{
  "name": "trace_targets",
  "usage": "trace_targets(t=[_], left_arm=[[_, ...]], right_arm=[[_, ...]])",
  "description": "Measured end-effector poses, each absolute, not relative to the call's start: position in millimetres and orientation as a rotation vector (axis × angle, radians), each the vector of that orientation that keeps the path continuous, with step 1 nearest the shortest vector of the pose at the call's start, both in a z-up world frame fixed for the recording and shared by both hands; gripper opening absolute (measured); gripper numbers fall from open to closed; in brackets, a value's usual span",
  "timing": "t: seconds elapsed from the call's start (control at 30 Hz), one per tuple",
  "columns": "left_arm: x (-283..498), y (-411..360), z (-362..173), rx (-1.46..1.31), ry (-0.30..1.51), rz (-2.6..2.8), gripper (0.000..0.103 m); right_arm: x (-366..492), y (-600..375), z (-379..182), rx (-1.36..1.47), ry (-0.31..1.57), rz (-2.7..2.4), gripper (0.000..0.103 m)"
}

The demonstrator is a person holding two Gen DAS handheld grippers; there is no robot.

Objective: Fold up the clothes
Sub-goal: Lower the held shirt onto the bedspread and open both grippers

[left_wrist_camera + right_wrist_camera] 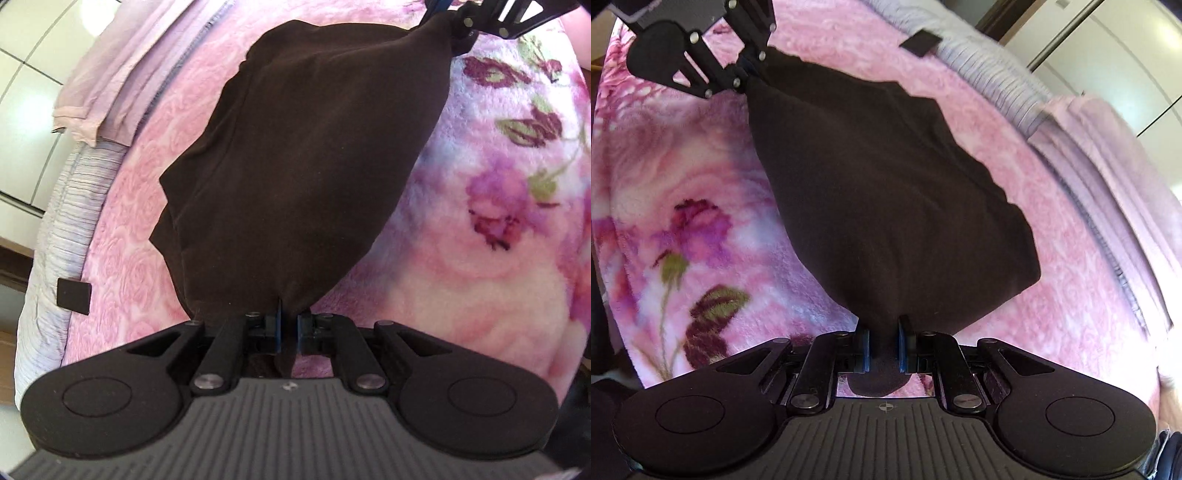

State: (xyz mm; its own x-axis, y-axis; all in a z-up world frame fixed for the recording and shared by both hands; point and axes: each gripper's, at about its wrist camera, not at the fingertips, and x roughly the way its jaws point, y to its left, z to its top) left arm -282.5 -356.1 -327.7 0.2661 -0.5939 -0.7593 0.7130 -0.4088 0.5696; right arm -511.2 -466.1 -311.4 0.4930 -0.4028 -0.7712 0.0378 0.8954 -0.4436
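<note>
Blue-padded left hand-held gripper (289, 325) clamped on one end of the brown cloth (306, 155); right hand-held gripper (884, 341) pinching the opposite end. Cloth stretched between both, sagging over the pink blanket (461, 277) on the bed. Likely mid-fold: carrying a doubled edge. Next: lowering evenly, ends level, tension kept.

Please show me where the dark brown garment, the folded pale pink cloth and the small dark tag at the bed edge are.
dark brown garment (306, 158): left wrist view, middle of the fabric.
folded pale pink cloth (110, 85): left wrist view, its top layer.
small dark tag (74, 296): left wrist view, its centre.
</note>
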Motion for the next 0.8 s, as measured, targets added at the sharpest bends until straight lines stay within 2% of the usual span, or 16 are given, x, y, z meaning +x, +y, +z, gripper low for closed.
trace_targets(t=[0.37,0.63,0.7,0.77,0.8], left_arm=[[-296,-323,-359,1.182,0.006,-1.309,0.005],[-319,-303,-359,1.162,-0.013,-1.223,0.005],[-326,-297,-355,1.172,0.006,-1.210,0.005],[-332,-292,-354,1.171,0.010,-1.203,0.005],[-333,-289,-354,1.171,0.031,-1.206,0.005]], right_arm=[[-526,-456,-347,-0.456,0.787,-0.364,0.012],[-550,-430,-358,-0.522,0.711,-0.443,0.014],[-554,-420,-351,-0.521,0.692,-0.442,0.026],[-558,-409,-344,-0.521,0.672,-0.441,0.064],[-560,-406,-342,-0.509,0.670,-0.448,0.072]])
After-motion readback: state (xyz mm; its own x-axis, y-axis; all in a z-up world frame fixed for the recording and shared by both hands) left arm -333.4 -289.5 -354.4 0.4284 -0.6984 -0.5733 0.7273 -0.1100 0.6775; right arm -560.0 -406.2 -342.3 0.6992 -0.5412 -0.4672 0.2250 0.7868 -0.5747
